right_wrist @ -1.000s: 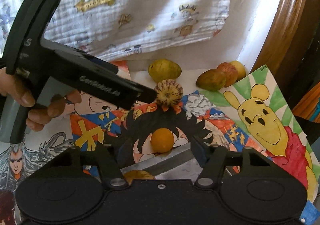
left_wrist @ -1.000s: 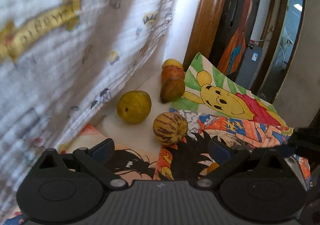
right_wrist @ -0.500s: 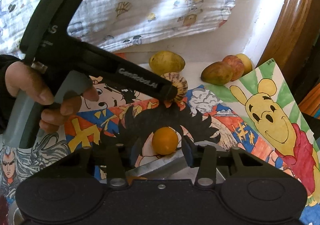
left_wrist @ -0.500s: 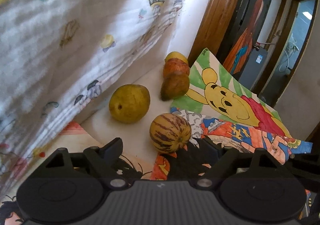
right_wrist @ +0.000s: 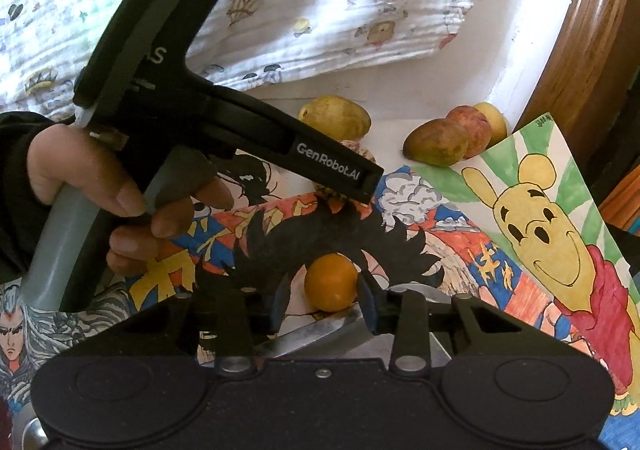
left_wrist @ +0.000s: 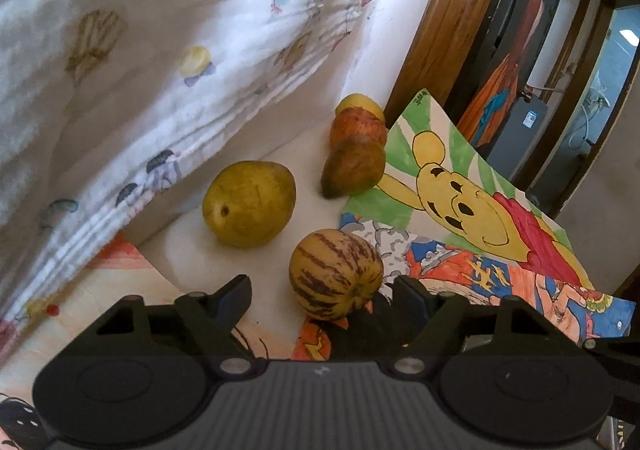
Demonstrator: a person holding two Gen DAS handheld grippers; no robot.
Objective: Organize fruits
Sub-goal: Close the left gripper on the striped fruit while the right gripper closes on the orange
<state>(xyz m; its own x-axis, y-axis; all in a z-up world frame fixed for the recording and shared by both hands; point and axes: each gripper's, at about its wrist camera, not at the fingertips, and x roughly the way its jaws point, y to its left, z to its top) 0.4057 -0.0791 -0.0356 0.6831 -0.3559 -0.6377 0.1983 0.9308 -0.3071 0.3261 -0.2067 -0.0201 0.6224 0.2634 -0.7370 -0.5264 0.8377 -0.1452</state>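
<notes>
The left gripper [left_wrist: 322, 296] is spread wide, and the striped fruit [left_wrist: 335, 274] sits between its two fingers, nearer the right finger, with clear space on the left side and no visible contact on either side. This fruit rests on the white surface [left_wrist: 224, 254] at the edge of the coloured drawings [left_wrist: 500, 282]. Beyond it, further from the gripper, lies a yellow-green pear [left_wrist: 249, 204] close to the hanging printed cloth [left_wrist: 160, 62]. To the right of the pear, a row of three fruits touch one another beside the bear drawing [left_wrist: 460, 194]: a brown-green fruit [left_wrist: 354, 167], a red fruit [left_wrist: 358, 126] and a yellow fruit [left_wrist: 359, 105] next to the wooden frame [left_wrist: 436, 30]. In the right wrist view, the right gripper [right_wrist: 323, 298] is at a narrow setting around the small orange fruit [right_wrist: 330, 282]; the right finger touches the fruit, and the left finger is just beside it, contact there cannot be confirmed. The fruit rests on the drawings, with a metal blade [right_wrist: 316, 334] just below it. A hand [right_wrist: 116, 194] holds the left gripper's grey handle, and that tool's finger covers most of the striped fruit in this view.
</notes>
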